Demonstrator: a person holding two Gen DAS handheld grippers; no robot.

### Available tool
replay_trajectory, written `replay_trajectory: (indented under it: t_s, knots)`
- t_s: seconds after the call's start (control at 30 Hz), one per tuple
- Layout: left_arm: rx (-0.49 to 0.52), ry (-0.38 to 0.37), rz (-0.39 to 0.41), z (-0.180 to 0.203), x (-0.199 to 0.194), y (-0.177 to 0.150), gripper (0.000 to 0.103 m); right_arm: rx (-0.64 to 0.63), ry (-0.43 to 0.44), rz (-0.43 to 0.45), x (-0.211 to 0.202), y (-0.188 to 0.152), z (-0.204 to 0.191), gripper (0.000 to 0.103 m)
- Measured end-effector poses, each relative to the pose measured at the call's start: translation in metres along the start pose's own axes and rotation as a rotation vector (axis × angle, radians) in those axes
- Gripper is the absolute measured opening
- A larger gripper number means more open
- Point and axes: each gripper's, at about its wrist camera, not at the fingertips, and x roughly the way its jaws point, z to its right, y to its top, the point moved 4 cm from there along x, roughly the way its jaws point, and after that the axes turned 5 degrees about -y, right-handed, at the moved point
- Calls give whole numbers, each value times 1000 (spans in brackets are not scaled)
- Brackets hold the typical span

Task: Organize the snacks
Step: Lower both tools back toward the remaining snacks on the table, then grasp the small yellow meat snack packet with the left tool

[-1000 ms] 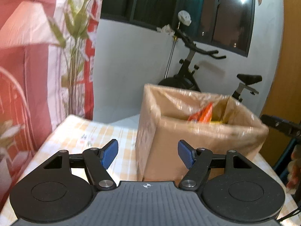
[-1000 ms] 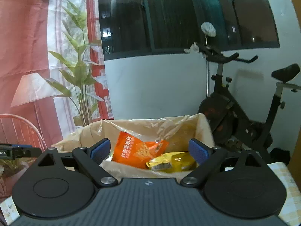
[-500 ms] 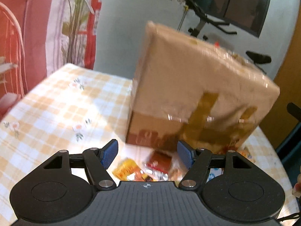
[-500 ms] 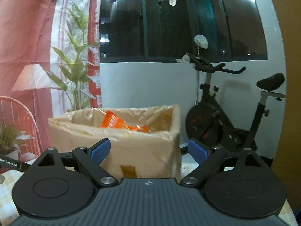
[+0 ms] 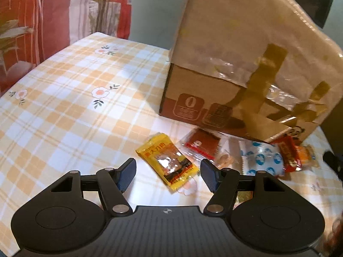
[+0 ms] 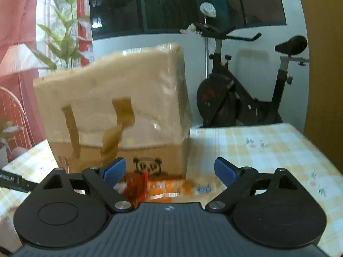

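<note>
A tall cardboard box point(image 5: 246, 64) lined with plastic stands on the checked tablecloth point(image 5: 64, 98); it also shows in the right wrist view point(image 6: 115, 111). Several snack packets lie in front of it: a yellow one point(image 5: 169, 160), a dark red one point(image 5: 201, 143), a white and blue one point(image 5: 261, 158) and red-orange ones point(image 5: 293, 152). My left gripper point(image 5: 168, 174) is open and empty, just above the yellow packet. My right gripper point(image 6: 169, 170) is open and empty above orange packets point(image 6: 158, 188) at the box's base.
An exercise bike point(image 6: 242, 94) stands behind the table. A plant point(image 6: 64, 34) and a red and white curtain point(image 5: 42, 15) are at the left. The table's far edge runs near the bike, and a wooden panel point(image 6: 323, 64) is at the right.
Both grippers have dropped from above the box's open top down to table level in front of it. The packets on the table have come into view. Both stay open.
</note>
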Motion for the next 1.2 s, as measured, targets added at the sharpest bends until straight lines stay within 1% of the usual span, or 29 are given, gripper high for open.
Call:
replay_trajectory:
  t_s: [0.1,0.17,0.27,0.47,0.5,0.57,0.63,0.83,0.9,1.03,1.13,1.2]
  knots:
    - [-18,21,-6,1,6,1,67,-2,-4,-25,3,-11,0,91]
    - [-9,24,-22,4,12,1,60,6,-14,-40,3,-16,2,91]
    - [6,45,-27,8,17,3,59,14,-11,-38,2,-18,1,91]
    - [-33,85,-7,5,25,10,58,-20,5,-33,2,-21,-5,91]
    - [-29,100,1,6,25,10,55,-29,8,-28,1,-21,-7,91]
    - [-6,125,16,8,26,9,43,-42,13,-18,0,-22,-9,91]
    - [32,126,24,11,23,5,39,-47,16,-14,0,-22,-9,91]
    - [73,112,31,13,16,-4,39,-26,15,-14,2,-22,-3,91]
    - [97,119,32,14,16,-6,40,-17,12,-15,2,-22,-1,91]
    - [146,140,36,20,16,-9,40,-24,13,-24,3,-23,-3,91]
    - [129,122,43,17,12,-11,35,-47,16,-27,4,-24,-6,91]
    - [114,109,47,15,7,-13,34,-61,20,-31,5,-25,-8,91]
